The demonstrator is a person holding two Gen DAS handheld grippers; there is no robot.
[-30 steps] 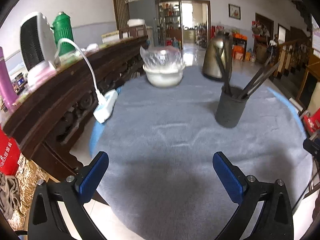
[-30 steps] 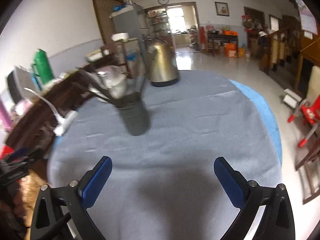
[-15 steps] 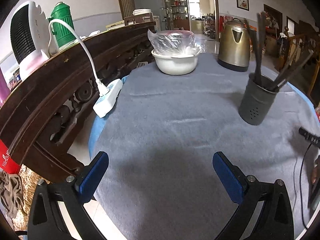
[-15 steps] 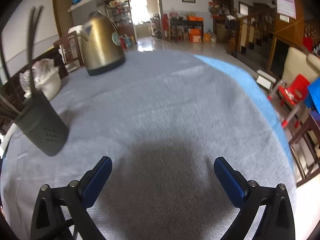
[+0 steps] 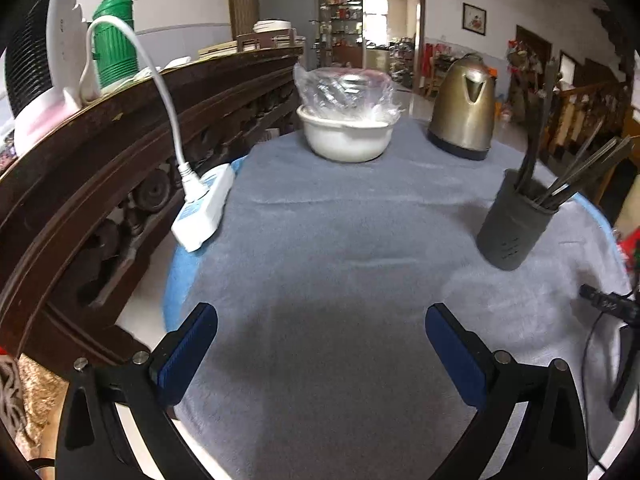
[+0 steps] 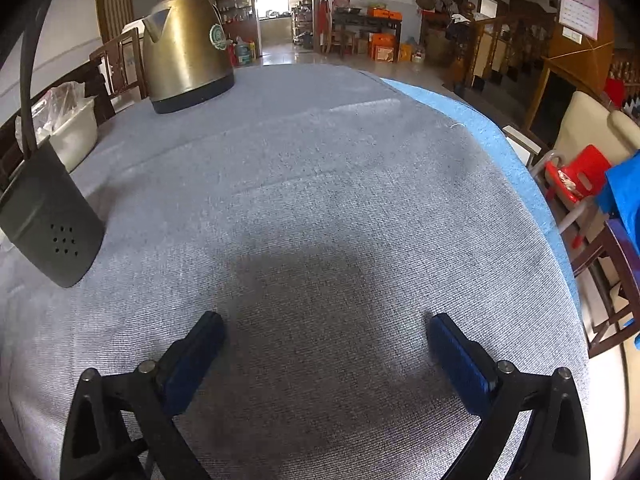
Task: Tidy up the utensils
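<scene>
A dark grey utensil holder [image 5: 514, 226] stands on the grey tablecloth [image 5: 340, 240] at the right, with several dark utensils [image 5: 576, 178] upright in it. In the right wrist view the holder [image 6: 48, 216] is at the far left, with a black handle [image 6: 26, 68] rising from it. My left gripper [image 5: 320, 344] is open and empty, low over the near part of the table. My right gripper [image 6: 324, 348] is open and empty, close above the cloth, to the right of the holder.
A brass kettle [image 5: 464, 108] and a white bowl with a plastic bag [image 5: 346, 120] stand at the far side. A white power strip [image 5: 204, 208] lies at the left edge by a dark wooden sideboard [image 5: 100, 152]. A black cable [image 5: 608, 308] lies at the right.
Both grippers have dropped lower toward the table. The right one has swung right, so the holder slid to the left edge of its view. Both stayed open.
</scene>
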